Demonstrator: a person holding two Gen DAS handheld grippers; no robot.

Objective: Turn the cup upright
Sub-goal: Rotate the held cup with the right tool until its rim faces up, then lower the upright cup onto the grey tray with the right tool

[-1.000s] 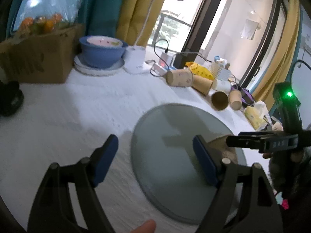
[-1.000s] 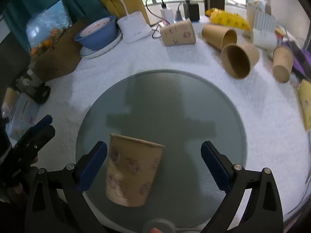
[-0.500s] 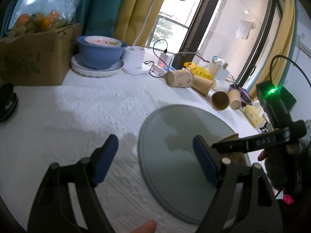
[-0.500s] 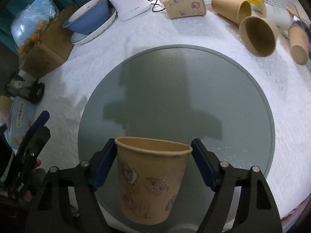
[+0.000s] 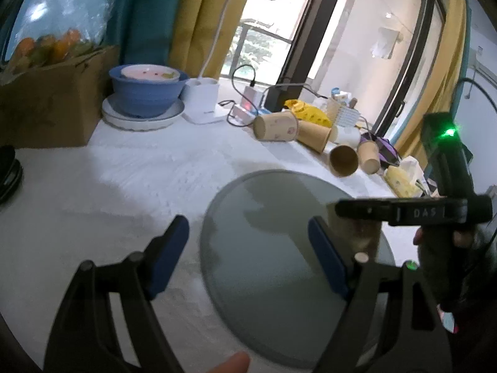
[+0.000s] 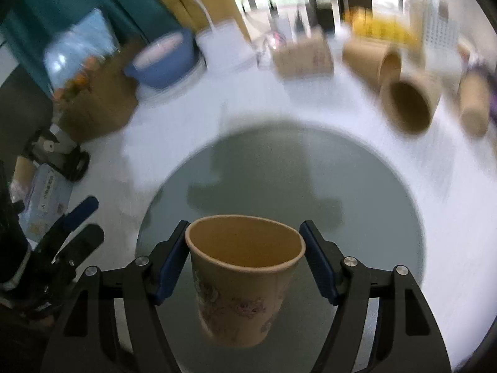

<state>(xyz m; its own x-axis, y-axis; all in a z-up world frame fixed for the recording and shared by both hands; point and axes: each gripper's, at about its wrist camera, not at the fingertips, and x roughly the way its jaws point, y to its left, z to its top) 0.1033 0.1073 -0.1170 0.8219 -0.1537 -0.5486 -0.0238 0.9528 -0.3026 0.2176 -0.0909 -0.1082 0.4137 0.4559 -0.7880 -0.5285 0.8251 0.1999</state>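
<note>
A brown paper cup with printed figures sits between the blue pads of my right gripper, which is shut on it near the rim. The cup's mouth faces up and it is held above the round grey mat. In the left wrist view the cup shows partly behind the right gripper's finger over the mat. My left gripper is open and empty, low over the mat's left edge.
Several paper cups lie on their sides at the back of the white table. A blue bowl on a plate, a white lamp base, cables and a cardboard box stand at the back left.
My right gripper closed on the cup, which stood mouth-up on the mat, and has lifted and tilted it so its mouth shows. The left gripper stayed open, shifting slightly.
</note>
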